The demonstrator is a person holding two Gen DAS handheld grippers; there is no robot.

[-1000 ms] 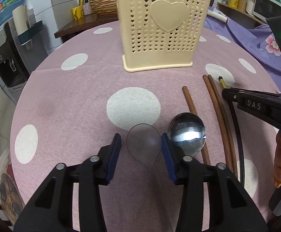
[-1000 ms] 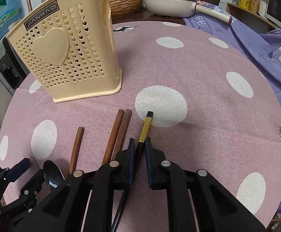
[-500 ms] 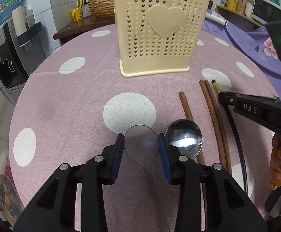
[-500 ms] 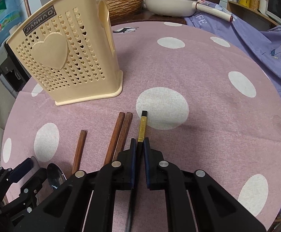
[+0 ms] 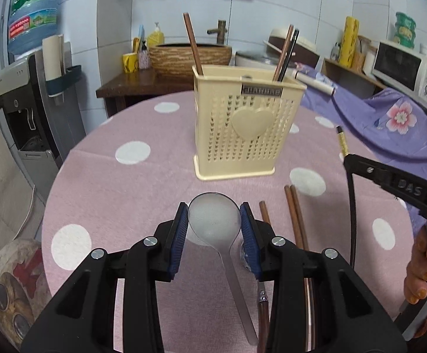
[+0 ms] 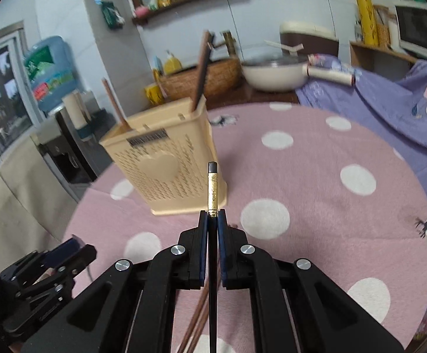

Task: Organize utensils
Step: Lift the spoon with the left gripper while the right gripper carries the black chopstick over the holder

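My left gripper is shut on the bowl of a clear plastic spoon and holds it above the pink dotted table. My right gripper is shut on a black chopstick with a gold tip, raised off the table; it also shows in the left wrist view. The cream utensil basket stands upright ahead and holds several chopsticks. Brown chopsticks lie on the table at the right. A metal spoon is mostly hidden behind my left finger.
A wooden side table with a woven basket stands behind. A water dispenser is at the left. A purple floral cloth, a pan and a microwave are at the right.
Both grippers have lifted off the table with their utensils and tilted up. The left one closed on the clear spoon; the metal spoon stayed on the table.
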